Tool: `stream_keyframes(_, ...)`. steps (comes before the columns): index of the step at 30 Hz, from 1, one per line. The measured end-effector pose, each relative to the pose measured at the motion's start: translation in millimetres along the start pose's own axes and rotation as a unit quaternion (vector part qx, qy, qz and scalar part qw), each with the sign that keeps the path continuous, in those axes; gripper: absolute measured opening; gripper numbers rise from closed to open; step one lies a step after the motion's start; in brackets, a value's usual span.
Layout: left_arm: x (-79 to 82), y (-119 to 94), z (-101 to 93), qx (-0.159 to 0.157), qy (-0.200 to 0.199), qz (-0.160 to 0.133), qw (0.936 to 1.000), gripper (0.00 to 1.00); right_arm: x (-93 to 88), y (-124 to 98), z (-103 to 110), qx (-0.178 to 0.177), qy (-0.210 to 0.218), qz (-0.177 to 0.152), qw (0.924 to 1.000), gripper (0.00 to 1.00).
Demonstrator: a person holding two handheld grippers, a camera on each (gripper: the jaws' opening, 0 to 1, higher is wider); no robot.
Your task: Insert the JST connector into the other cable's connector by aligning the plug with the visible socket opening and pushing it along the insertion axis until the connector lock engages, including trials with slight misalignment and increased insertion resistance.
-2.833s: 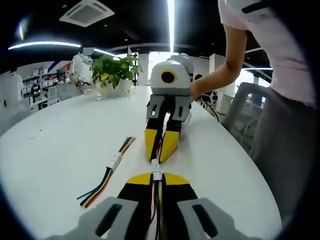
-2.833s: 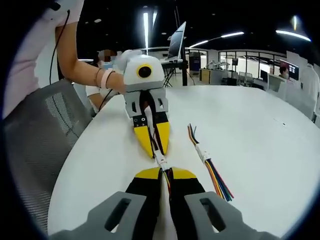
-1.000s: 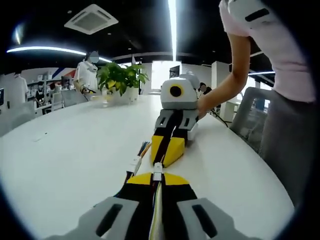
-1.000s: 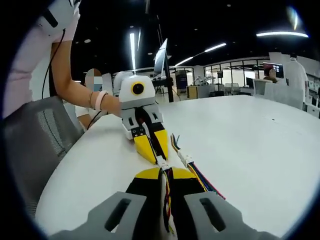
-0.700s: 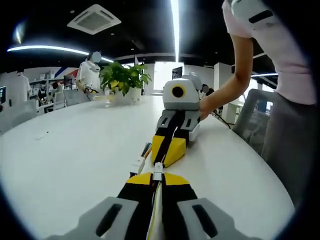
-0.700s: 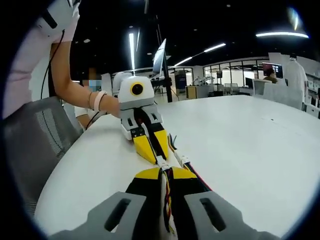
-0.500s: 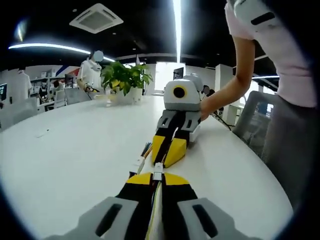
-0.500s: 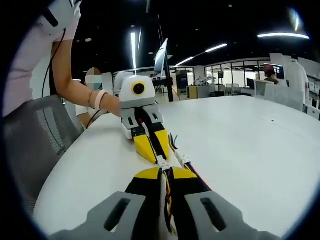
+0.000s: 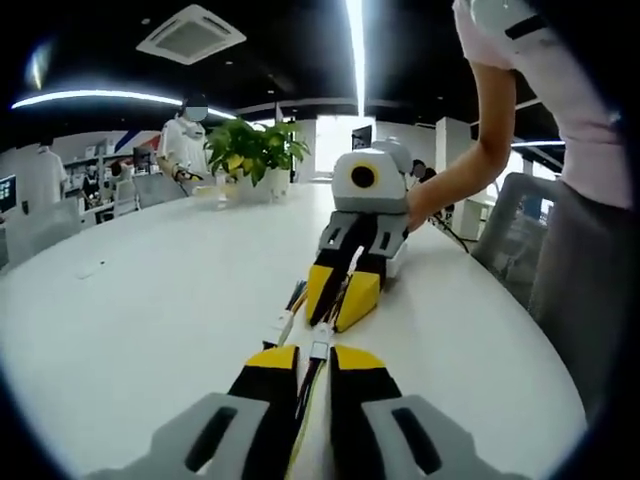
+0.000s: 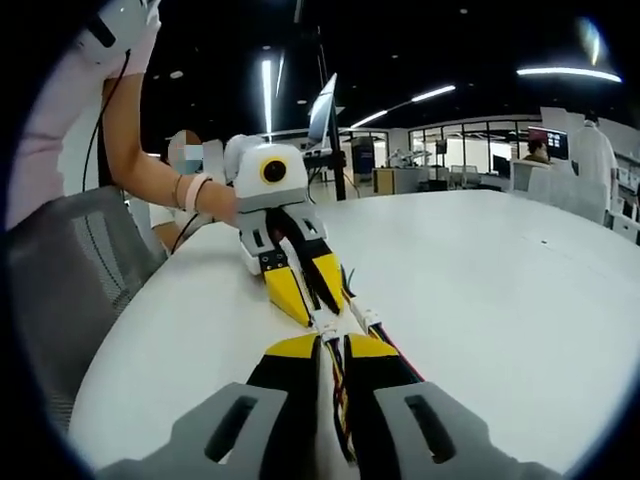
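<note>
- At the bottom centre of the left gripper view, we see our left yellow-and-black tool (image 9: 317,352) with its jaws slightly parted; the small white JST connector (image 9: 320,349) sits in the gap between the tips, with multicoloured wires trailing back between the jaws.
- In the same view the right yellow-and-black tool (image 9: 342,297) sits at frame centre, facing ours across the white counter (image 9: 150,300), jaws close around a thin wire bundle.
- In the right gripper view our right tool (image 10: 331,345) pinches wires at the bottom centre; a white connector (image 10: 327,326) lies just beyond its tips.
- A second, loose white-plug cable with coloured wires (image 9: 286,318) lies on the counter just left of the tools.
</note>
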State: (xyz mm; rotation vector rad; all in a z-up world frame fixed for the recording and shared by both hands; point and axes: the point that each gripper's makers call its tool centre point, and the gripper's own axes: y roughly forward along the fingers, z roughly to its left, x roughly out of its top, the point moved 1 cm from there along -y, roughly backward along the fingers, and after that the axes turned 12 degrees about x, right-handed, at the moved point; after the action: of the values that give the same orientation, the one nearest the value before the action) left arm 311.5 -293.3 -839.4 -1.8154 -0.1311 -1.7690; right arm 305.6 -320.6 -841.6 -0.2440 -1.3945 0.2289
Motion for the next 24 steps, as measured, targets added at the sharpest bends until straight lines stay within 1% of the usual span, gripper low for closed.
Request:
stream_keyframes(2, -1.2, -3, 0.9, 0.007, 0.004, 0.008, 0.9999, 0.11, 0.0, -1, 0, -0.002, 0.003, 0.001, 1.0000, 0.10)
stream_keyframes(5, -0.5, -7, 0.1, 0.012, 0.012, 0.015, 0.9997, 0.14, 2.8, -3, 1, -0.012, -0.004, 0.008, 0.9999, 0.16)
stream_keyframes(6, 0.6, -9, -0.5, 0.012, 0.012, 0.015, 0.9997, 0.14, 4.0, -4, 1, -0.011, -0.005, 0.006, 0.9999, 0.15)
stream_keyframes(8, 6.6, -12, -1.8, 0.015, 0.004, 0.010, 0.9998, 0.15, 6.1, -5, 3, -0.010, -0.001, 0.002, 0.9999, 0.14)
stream_keyframes(12, 14.4, -18, 1.9, 0.028, -0.011, 0.005, 0.9995, 0.24, 12.5, -8, 5, -0.015, 0.001, -0.007, 0.9999, 0.14)
stream_keyframes(13, 13.8, -19, 0.6, 0.024, -0.026, 0.010, 0.9993, 0.26, 13.7, -9, 5, -0.017, 0.003, -0.009, 0.9998, 0.15)
stream_keyframes(14, 14.4, -19, 0.0, 0.026, -0.037, 0.011, 0.9989, 0.29, 15.5, -10, 5, -0.017, 0.003, -0.011, 0.9998, 0.16)
stream_keyframes(15, 14.1, -20, 0.1, 0.030, -0.035, 0.013, 0.9989, 0.29, 16.3, -10, 6, -0.019, 0.003, -0.013, 0.9997, 0.17)
stream_keyframes(16, 13.2, -21, 0.3, 0.032, -0.035, 0.016, 0.9987, 0.31, 19.9, -12, 5, -0.026, 0.005, -0.019, 0.9995, 0.23)
stream_keyframes(17, 12.8, -22, 0.2, 0.034, -0.037, 0.018, 0.9986, 0.32, 21.0, -13, 5, -0.030, 0.006, -0.019, 0.9994, 0.28)
stream_keyframes(18, 13.6, -24, -0.5, 0.035, -0.040, 0.018, 0.9984, 0.34, 22.4, -15, 5, -0.034, 0.005, -0.018, 0.9992, 0.30)
stream_keyframes(19, 13.9, -24, -0.6, 0.036, -0.040, 0.018, 0.9983, 0.36, 23.7, -16, 5, -0.035, 0.005, -0.018, 0.9992, 0.30)
stream_keyframes(21, 17.1, -27, 2.3, 0.050, -0.043, 0.021, 0.9976, 0.42, 27.0, -20, 7, -0.040, 0.006, -0.022, 0.9989, 0.30)
stream_keyframes(22, 23.6, -29, 6.1, 0.063, -0.050, 0.013, 0.9967, 0.49, 28.5, -21, 7, -0.042, 0.006, -0.023, 0.9988, 0.31)
stream_keyframes(23, 26.9, -30, 9.6, 0.074, -0.052, 0.011, 0.9959, 0.53, 30.1, -23, 8, -0.046, 0.006, -0.022, 0.9987, 0.33)
stream_keyframes(24, 32.4, -33, 16.0, 0.092, -0.049, 0.005, 0.9946, 0.56, 31.4, -25, 7, -0.055, 0.005, -0.022, 0.9982, 0.36)
